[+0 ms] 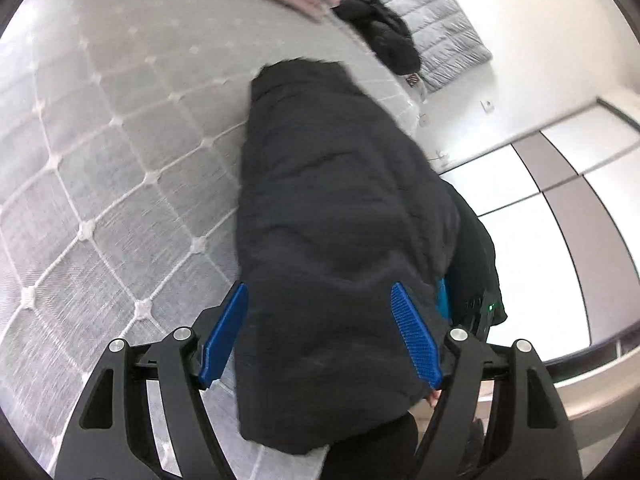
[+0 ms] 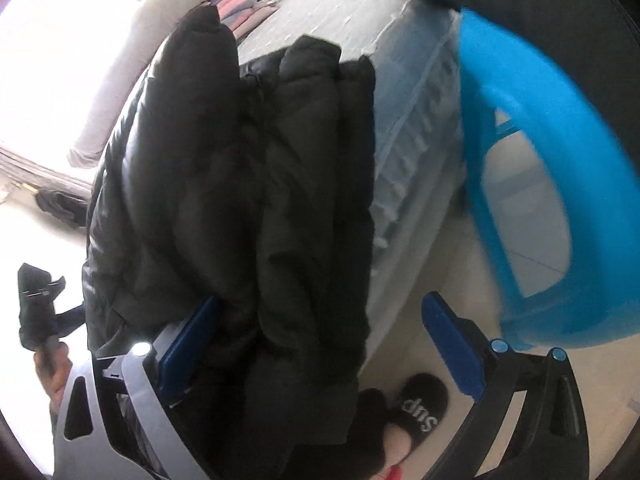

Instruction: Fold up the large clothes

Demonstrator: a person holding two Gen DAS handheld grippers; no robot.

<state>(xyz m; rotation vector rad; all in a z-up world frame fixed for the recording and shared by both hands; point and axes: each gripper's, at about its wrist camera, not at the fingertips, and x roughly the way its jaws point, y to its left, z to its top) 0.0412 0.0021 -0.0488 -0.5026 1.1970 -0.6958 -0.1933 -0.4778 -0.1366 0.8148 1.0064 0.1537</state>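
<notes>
Quilted grey mattress (image 1: 120,152) filling most of left view. Black puffer coat (image 1: 332,240) lying bunched along mattress edge, lower end hanging off toward floor; in right view same coat (image 2: 248,184) in thick padded folds. Second dark garment (image 1: 380,36) farther up mattress, well apart from coat. Pink-grey folded stack (image 2: 244,8) near mattress head, blurred. White floor tiles with grey strips (image 1: 560,208) beside bed.

Left gripper (image 1: 320,336): blue pads wide apart, coat bulk between them; contact with pads not clear. Right gripper (image 2: 320,344): jaws also wide, coat fold between, against left pad, right pad bare and clear of fabric. Blue plastic frame (image 2: 540,152) close to right lens, blurred. Black slipper (image 2: 416,404) on floor below coat.
</notes>
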